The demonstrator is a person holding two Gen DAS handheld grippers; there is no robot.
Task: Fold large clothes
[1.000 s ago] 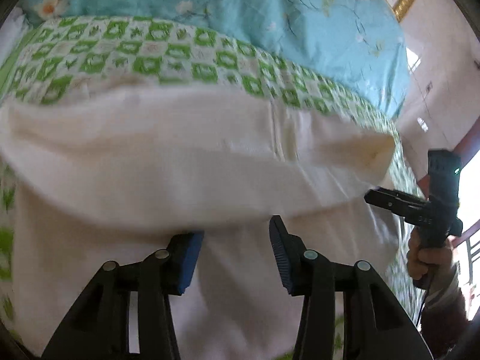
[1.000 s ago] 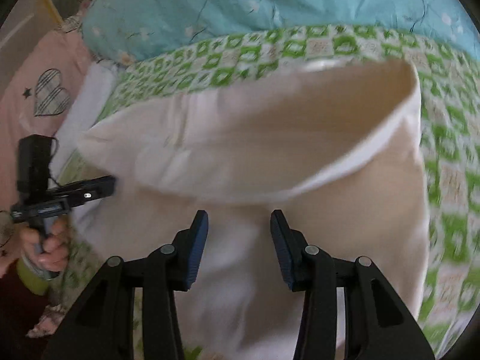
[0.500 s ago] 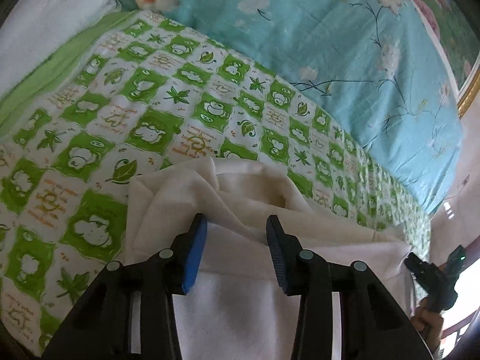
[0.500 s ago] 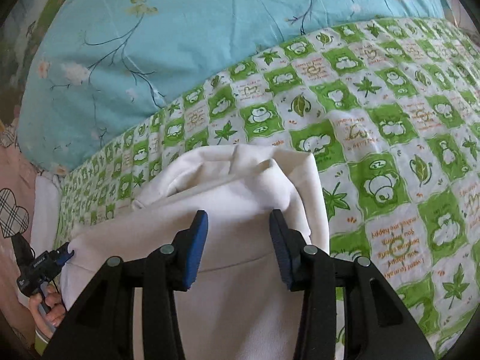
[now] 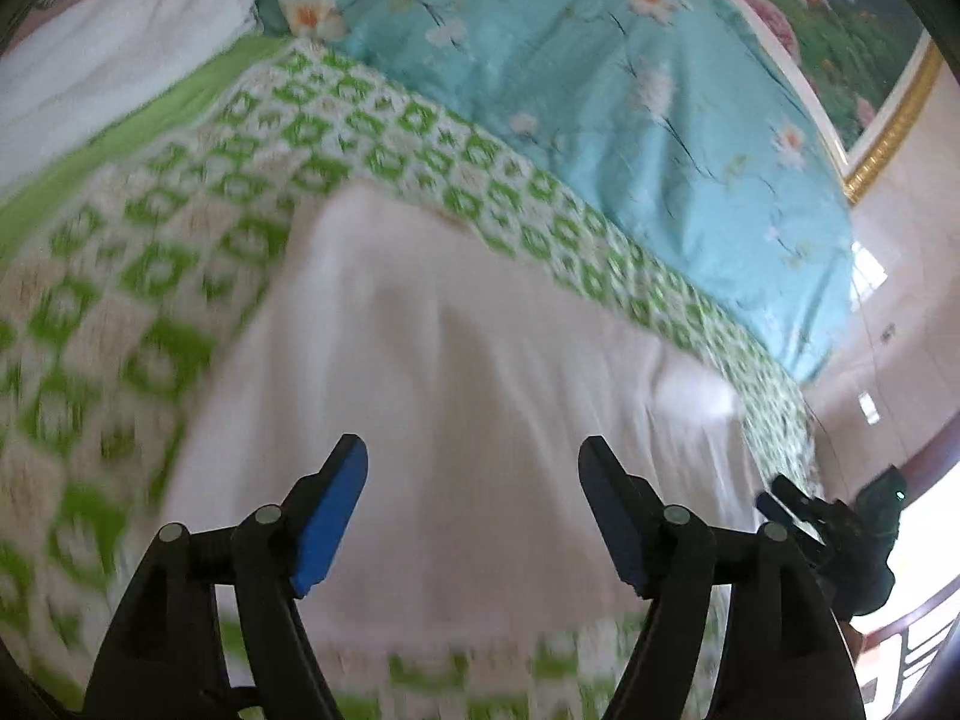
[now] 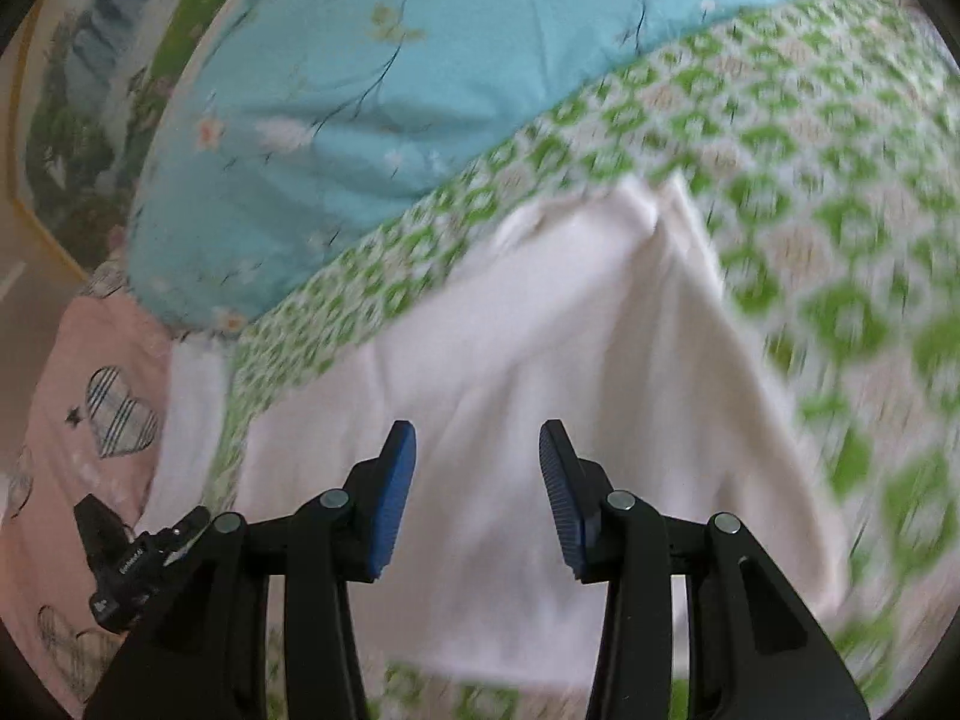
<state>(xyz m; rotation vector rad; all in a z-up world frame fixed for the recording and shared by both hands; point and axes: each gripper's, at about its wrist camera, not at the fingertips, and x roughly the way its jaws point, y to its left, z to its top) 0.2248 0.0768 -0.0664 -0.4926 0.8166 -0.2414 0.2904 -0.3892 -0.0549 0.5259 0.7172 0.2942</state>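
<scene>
Now the white garment (image 5: 480, 372) lies flat on the green-checked bedsheet (image 5: 150, 276), and it looks already doubled over, so I judge that one fold is just finished and both tools are clear of the cloth. The left gripper (image 5: 474, 516) hangs above the near part of the garment with its jaws opening wide, and nothing is between them. The right gripper (image 6: 477, 492) hangs over the other side of the same cloth, its jaws partly spread and also empty. Both pictures are blurred, so small creases I cannot tell. For the next move, I think each gripper must find a new edge or corner to pinch, probably at one end of the folded piece, and carry it across to make the bundle smaller. The near edge of the garment runs just beyond the gripper arms, with a strip of sheet showing below it. Its far edge lies close to the blue floral quilt (image 5: 600, 90), which is bunched up behind and limits the room there. To the sides the sheet is open, so a sideways fold has more free space.
</scene>
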